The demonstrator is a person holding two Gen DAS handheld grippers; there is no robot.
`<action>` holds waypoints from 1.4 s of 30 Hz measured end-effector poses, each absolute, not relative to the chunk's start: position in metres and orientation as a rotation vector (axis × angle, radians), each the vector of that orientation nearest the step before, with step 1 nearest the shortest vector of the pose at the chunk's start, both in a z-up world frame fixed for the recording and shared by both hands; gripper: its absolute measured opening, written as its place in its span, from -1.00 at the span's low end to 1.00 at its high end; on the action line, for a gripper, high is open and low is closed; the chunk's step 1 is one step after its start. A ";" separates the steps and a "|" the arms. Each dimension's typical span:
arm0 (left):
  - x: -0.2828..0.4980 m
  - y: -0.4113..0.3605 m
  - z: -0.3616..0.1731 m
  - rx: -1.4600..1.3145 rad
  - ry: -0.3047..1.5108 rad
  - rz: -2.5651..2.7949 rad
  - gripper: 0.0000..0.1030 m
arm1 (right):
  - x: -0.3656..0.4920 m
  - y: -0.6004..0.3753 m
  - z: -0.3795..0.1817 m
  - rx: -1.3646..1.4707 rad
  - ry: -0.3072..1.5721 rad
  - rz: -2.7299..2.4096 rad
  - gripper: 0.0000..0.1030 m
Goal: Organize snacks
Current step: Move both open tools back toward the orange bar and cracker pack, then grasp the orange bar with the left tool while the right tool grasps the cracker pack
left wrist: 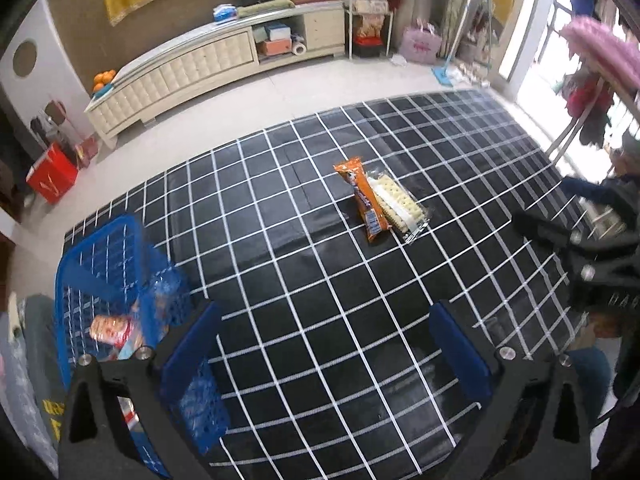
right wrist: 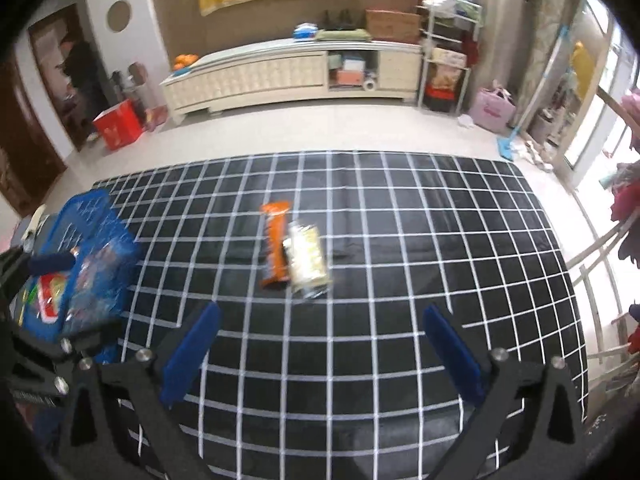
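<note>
An orange snack packet (left wrist: 362, 199) (right wrist: 275, 245) and a clear pack of pale crackers (left wrist: 398, 202) (right wrist: 306, 258) lie side by side, touching, in the middle of the black grid-patterned tablecloth (left wrist: 320, 300) (right wrist: 360, 320). A blue mesh basket (left wrist: 100, 264) (right wrist: 96, 248) with several snack packs inside stands at the table's left edge. My left gripper (left wrist: 326, 344) hovers open over the cloth, right of the basket and nearer than the two packs, with nothing between its blue pads. My right gripper (right wrist: 320, 344) is also open and empty, short of the packs; it shows at the right in the left wrist view (left wrist: 592, 240).
Beyond the table lie pale floor tiles, a long cream cabinet (left wrist: 192, 68) (right wrist: 288, 76), a red box (left wrist: 52, 178) (right wrist: 118, 124), a shelf rack (right wrist: 448, 60) and a pink bag (right wrist: 492, 110). Clothes hang at the right by the window.
</note>
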State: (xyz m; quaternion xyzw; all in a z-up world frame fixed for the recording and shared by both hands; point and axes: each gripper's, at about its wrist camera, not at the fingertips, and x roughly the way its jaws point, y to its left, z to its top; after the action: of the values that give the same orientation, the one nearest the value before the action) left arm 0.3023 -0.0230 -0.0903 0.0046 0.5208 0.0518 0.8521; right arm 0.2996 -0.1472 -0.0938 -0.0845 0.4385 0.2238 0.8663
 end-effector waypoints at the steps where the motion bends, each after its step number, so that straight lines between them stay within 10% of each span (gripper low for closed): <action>1: 0.312 -0.027 -0.097 0.020 1.106 0.113 1.00 | 0.309 -0.148 -0.099 -0.177 0.924 0.458 0.99; 36: 0.478 0.007 -0.226 -0.178 1.246 0.197 0.98 | 0.389 -0.158 -0.178 -0.220 1.004 0.358 0.99; 42: 0.479 0.005 -0.235 -0.214 1.291 0.164 0.63 | 0.395 -0.160 -0.179 -0.195 1.001 0.363 0.99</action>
State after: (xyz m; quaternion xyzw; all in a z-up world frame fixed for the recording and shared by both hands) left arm 0.4795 0.0052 -0.2349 -0.0995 0.5995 0.0760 0.7905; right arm 0.3954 -0.1600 -0.1787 -0.0930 0.4765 0.1728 0.8570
